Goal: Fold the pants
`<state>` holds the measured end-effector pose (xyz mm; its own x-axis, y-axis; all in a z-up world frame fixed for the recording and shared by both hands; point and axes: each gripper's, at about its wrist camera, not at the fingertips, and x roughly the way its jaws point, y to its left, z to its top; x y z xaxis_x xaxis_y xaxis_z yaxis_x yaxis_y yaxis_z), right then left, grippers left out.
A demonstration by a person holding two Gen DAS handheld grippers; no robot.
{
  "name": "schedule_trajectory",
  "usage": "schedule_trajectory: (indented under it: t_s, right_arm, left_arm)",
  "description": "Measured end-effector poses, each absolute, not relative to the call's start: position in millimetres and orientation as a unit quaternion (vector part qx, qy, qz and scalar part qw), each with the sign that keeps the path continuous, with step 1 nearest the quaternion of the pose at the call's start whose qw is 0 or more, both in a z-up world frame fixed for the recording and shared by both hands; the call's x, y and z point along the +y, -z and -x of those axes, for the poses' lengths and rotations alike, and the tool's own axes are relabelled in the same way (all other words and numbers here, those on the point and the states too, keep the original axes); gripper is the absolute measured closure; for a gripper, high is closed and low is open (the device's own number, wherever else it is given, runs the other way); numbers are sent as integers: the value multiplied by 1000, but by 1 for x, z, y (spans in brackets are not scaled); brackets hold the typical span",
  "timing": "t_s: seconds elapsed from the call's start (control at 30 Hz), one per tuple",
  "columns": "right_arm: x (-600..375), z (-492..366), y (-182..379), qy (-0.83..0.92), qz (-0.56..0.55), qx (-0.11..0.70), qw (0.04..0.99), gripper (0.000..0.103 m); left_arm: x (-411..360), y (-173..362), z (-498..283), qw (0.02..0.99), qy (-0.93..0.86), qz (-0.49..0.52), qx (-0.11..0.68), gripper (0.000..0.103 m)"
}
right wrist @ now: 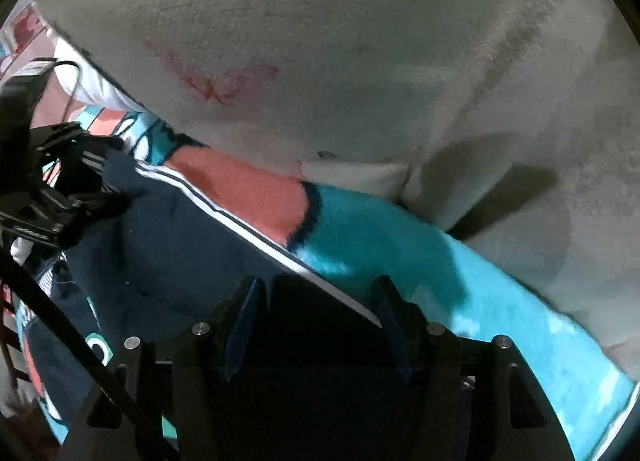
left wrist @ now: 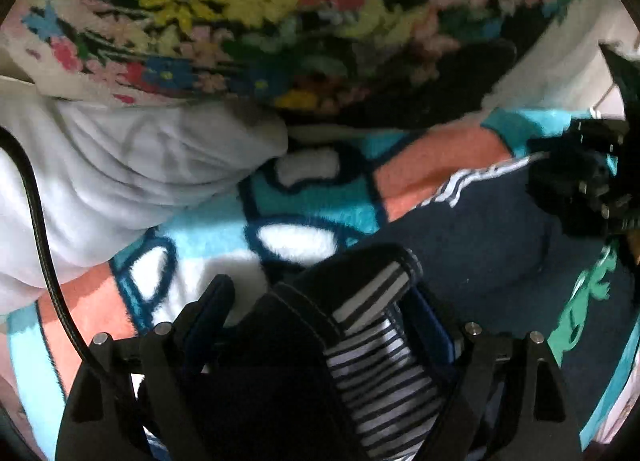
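Between my left fingers (left wrist: 320, 301) sits the striped waistband of the navy pants (left wrist: 460, 245), and my right fingers (right wrist: 316, 301) clamp their white-piped edge. I should carry both corners level, cloth taut, so the fold lands square. Pants lie on a bright fleece blanket (left wrist: 312, 201), cushions behind.

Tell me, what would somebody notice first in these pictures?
Probably the bright flowery blanket across the top of the left view, and the fuzzy turquoise-and-orange blanket spread underneath. On it lie dark navy pants with white side stripes, one end bunched between the left gripper's fingers.
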<state>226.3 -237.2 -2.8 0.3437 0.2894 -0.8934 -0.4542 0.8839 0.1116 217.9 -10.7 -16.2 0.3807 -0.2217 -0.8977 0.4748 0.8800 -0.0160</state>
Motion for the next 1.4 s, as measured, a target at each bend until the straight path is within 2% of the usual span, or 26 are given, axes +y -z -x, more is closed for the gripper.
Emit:
schedule_trajectory:
  t_s: [0.03,0.07,0.1,0.13,0.3,0.53,0.7,0.97,1.07,1.13,1.2,1.27,1.3,1.33,1.4]
  right_arm:
    - [-236,-225,1,-233,72,527,814,60]
    - [-236,-223,-1,-243,64,530,810,88]
    - [-235,-221,-2,-250,55,534,806,94]
    - [-233,-217,-3,-248,56,531,808,95]
    - [-229,-197,-21,-228,67,504,830,97]
    - [-236,-139,-75,-212,64,438,871,97]
    - [-224,-82,-88,-226,60,417,878,97]
    - [-212,-8,-32,-230,25,447,864,96]
    - [-216,11,-18,-214,8,452,866,87]
    - [-221,20,-18,-208,-13,448,869,79]
    - [-232,29,-25,-199,-36,439,875,64]
    - [-247,41,-33,-182,-49,421,887,61]
    - [-257,48,-38,-169,-54,410,894,61]
    - [-265,50,-42,-155,-60,401,901,61]
    - [-292,58,-50,-115,-88,383,912,55]
  left_arm:
    - [-11,15,-217,822,214,-124,513,50]
    - [-12,12,-214,824,216,-127,509,62]
    - [-14,8,-210,822,223,-122,509,81]
    - [-15,6,-208,823,225,-120,508,88]
    - [-20,-16,-184,843,206,-137,478,93]
    - [6,-64,-119,881,190,-113,418,93]
    - [19,-68,-66,895,178,-100,396,92]
    - [38,-8,-7,895,136,-59,420,91]
    - [44,8,7,895,122,-52,427,87]
    - [48,4,20,898,122,-54,419,79]
    - [55,-4,30,901,129,-49,412,73]
    - [64,-12,42,905,125,-46,405,63]
    - [68,-15,46,908,116,-47,401,48]
    - [75,-19,52,913,106,-43,392,42]
    - [87,-23,61,917,104,-22,385,42]
